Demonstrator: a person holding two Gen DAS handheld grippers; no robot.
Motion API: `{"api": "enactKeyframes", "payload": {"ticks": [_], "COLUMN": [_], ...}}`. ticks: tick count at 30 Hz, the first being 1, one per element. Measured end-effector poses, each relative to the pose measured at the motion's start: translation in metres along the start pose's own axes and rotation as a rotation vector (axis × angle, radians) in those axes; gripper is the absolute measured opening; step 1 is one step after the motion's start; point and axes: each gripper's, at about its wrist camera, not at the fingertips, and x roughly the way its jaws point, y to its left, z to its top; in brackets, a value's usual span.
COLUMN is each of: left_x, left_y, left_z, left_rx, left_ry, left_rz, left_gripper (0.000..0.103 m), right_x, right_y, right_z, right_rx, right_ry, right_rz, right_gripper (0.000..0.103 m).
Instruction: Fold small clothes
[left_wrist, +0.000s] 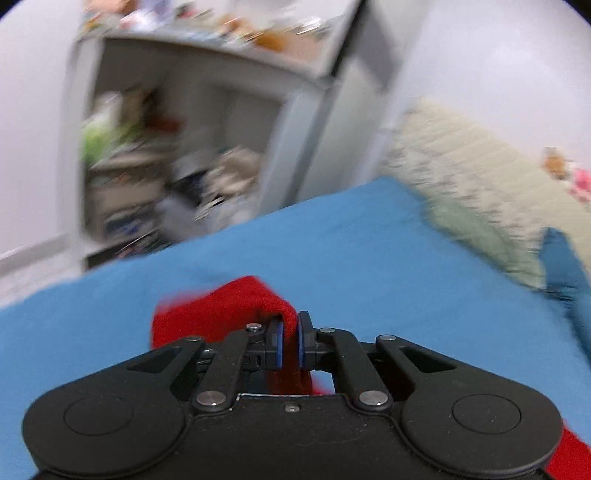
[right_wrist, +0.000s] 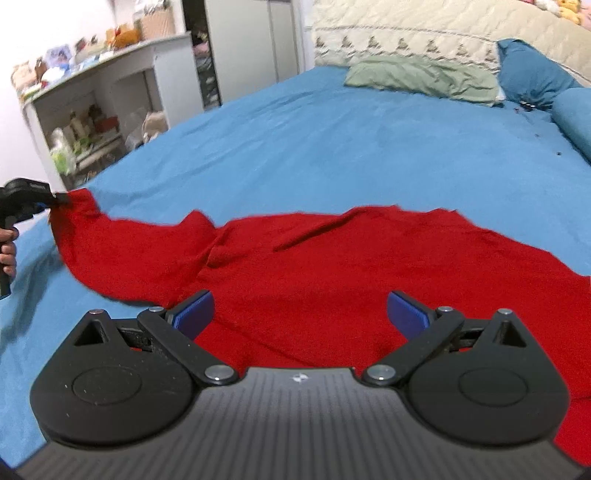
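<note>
A red garment lies spread across the blue bedsheet. My left gripper is shut on a bunched corner of the red garment and holds it lifted off the sheet. In the right wrist view the left gripper shows at the far left, pinching the garment's raised corner. My right gripper is open and empty, with its blue pads hovering just above the middle of the garment.
A green pillow and blue pillows lie at the head of the bed by a quilted beige cover. A cluttered white shelf unit stands left of the bed. The left wrist view is motion-blurred.
</note>
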Motion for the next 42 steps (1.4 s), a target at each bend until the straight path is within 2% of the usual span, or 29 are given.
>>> {"api": "enactKeyframes", "payload": {"ticks": [4,7,11,14,17,20,22,23,24,26,27,29,32,36,39,42], "left_x": [-0.042,-0.067,-0.069,-0.045,-0.018,-0.009,-0.011,-0.016,-0.019,-0.028,-0.036,-0.054,-0.075,-0.084,-0.071,-0.053], "left_y": [-0.098,-0.180,-0.283,-0.338,-0.365,-0.365,-0.364,-0.366,-0.366,-0.359,-0.351,-0.331,-0.289,-0.230,-0.195,-0.179], "left_z": [0.008,-0.006,-0.057,-0.123,-0.192,-0.234,-0.242,-0.241,-0.238,-0.227,-0.220,-0.203,-0.177,-0.160,-0.158,-0.158], "left_rx": [0.159,0.248,0.339,0.425,0.529,0.563,0.598,0.621,0.639,0.649,0.648,0.639,0.601,0.550,0.464,0.436], "left_ry": [-0.074,-0.087,0.007,0.161,0.308,0.380,0.359,0.345,0.338,0.315,0.291,0.243,0.191,0.145,0.164,0.214], "left_rz": [-0.175,-0.320,-0.459,-0.470,-0.431,-0.405,-0.400,-0.404,-0.405,-0.429,-0.431,-0.414,-0.362,-0.226,-0.178,-0.129], "left_gripper": [0.007,0.007,0.007,0.007,0.007,0.007,0.009,0.014,0.021,0.050,0.056,0.073,0.075,0.075,0.075,0.074], "right_x": [-0.026,-0.050,-0.080,-0.101,-0.110,-0.114,-0.113,-0.111,-0.111,-0.108,-0.108,-0.106,-0.091,-0.049,-0.008,0.032], "right_y": [-0.022,-0.041,-0.074,-0.100,-0.123,-0.143,-0.153,-0.156,-0.158,-0.158,-0.156,-0.149,-0.137,-0.106,-0.085,-0.072], "right_z": [0.007,0.011,0.012,0.006,-0.009,-0.029,-0.040,-0.043,-0.046,-0.044,-0.041,-0.034,-0.018,-0.004,0.002,0.005], "right_rx": [0.046,0.066,0.099,0.116,0.129,0.160,0.169,0.170,0.170,0.164,0.156,0.136,0.092,-0.011,-0.030,-0.017], "right_ry": [-0.042,-0.075,-0.094,-0.089,-0.048,0.003,0.023,0.026,0.026,0.018,0.008,-0.018,-0.015,0.018,0.058,0.088], "right_rz": [-0.027,-0.073,-0.145,-0.227,-0.272,-0.284,-0.277,-0.270,-0.262,-0.247,-0.242,-0.230,-0.190,-0.160,-0.134,-0.159], "right_gripper": [0.103,0.103,0.103,0.103,0.103,0.103,0.103,0.103,0.103,0.103,0.103,0.103,0.103,0.103,0.103,0.099]}}
